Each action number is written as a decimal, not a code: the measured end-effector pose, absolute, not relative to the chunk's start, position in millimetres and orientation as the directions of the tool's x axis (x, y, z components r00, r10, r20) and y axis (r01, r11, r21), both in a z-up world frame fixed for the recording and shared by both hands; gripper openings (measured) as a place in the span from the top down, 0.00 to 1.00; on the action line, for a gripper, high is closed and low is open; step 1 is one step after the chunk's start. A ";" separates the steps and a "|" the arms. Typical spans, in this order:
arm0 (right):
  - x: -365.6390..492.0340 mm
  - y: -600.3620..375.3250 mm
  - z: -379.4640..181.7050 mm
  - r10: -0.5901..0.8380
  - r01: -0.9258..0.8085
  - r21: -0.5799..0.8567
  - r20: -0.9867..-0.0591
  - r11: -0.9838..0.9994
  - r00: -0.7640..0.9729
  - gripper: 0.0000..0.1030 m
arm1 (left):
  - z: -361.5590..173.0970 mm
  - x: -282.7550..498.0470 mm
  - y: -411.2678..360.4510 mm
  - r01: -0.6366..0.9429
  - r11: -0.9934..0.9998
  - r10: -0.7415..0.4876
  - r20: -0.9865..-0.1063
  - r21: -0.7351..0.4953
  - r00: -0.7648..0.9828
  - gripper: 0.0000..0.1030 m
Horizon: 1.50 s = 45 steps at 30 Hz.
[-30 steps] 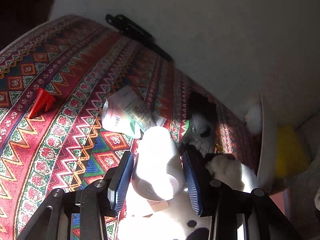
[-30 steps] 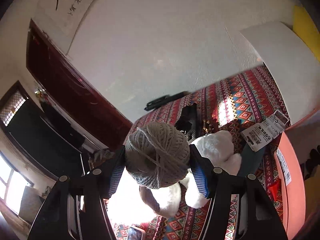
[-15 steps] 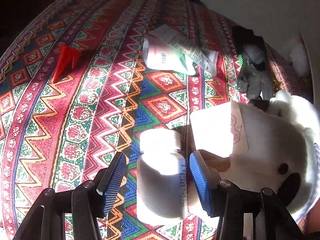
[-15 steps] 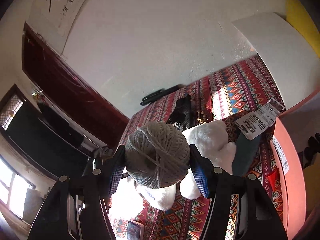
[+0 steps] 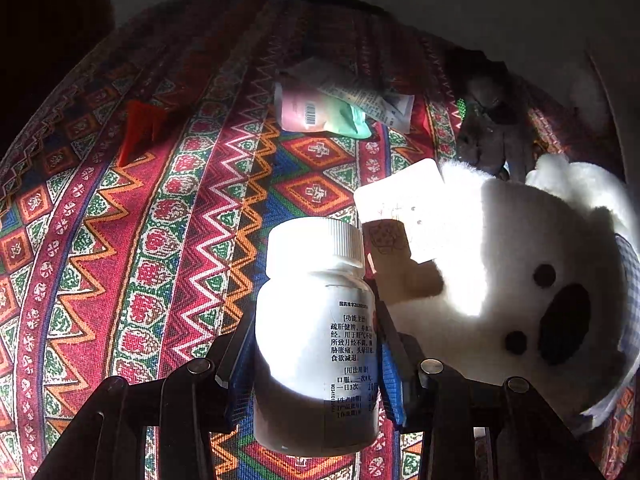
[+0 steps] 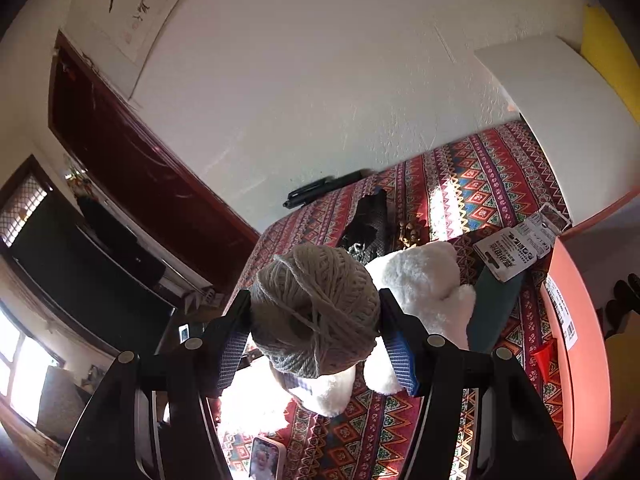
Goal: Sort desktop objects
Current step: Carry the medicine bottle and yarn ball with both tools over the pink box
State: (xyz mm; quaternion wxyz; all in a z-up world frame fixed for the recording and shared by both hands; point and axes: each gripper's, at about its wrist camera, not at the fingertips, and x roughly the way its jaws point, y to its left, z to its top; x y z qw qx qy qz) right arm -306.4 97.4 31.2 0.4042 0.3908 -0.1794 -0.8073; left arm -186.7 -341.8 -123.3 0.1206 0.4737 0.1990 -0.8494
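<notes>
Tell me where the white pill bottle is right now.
In the left wrist view, the white pill bottle sits clamped in the left gripper, above the patterned cloth, just left of the plush bear.

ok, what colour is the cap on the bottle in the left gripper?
White, same as the bottle; cap clearest in the left wrist view.

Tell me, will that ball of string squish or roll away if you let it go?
The ball of string would probably squish a little, since it is loosely wound cord held in the right tool. It is round, so it may roll on the patterned cloth. Loose strands cross its surface, so it might unravel.
</notes>
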 end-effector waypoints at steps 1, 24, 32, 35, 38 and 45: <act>-304.9 99.2 33.1 -0.794 0.513 0.606 -0.482 -0.608 -0.370 0.37 | -116.2 -181.0 -339.9 0.392 -0.890 -0.017 -0.843 -0.232 -0.538 0.58; -248.3 161.2 83.9 -0.814 0.560 0.593 -0.373 -0.578 -0.445 0.37 | 21.8 -84.9 -236.7 0.148 -0.920 0.103 -0.591 -0.362 -0.800 0.58; -232.8 210.3 93.4 -0.814 0.541 0.623 -0.314 -0.566 -0.490 0.37 | 43.1 -82.6 -197.2 0.042 -0.916 0.201 -0.550 -0.398 -0.811 0.58; -230.7 233.8 94.1 -0.801 0.518 0.635 -0.301 -0.573 -0.517 0.37 | 50.7 -101.2 -160.9 -0.026 -0.915 0.260 -0.541 -0.402 -0.800 0.58; -229.7 260.0 94.5 -0.773 0.482 0.643 -0.293 -0.595 -0.563 0.37 | 58.3 -119.8 -124.6 -0.094 -0.910 0.318 -0.532 -0.404 -0.785 0.58; -227.3 334.9 97.7 -0.629 0.349 0.632 -0.291 -0.692 -0.721 0.37 | 76.0 -163.3 -39.9 -0.251 -0.878 0.447 -0.512 -0.407 -0.734 0.58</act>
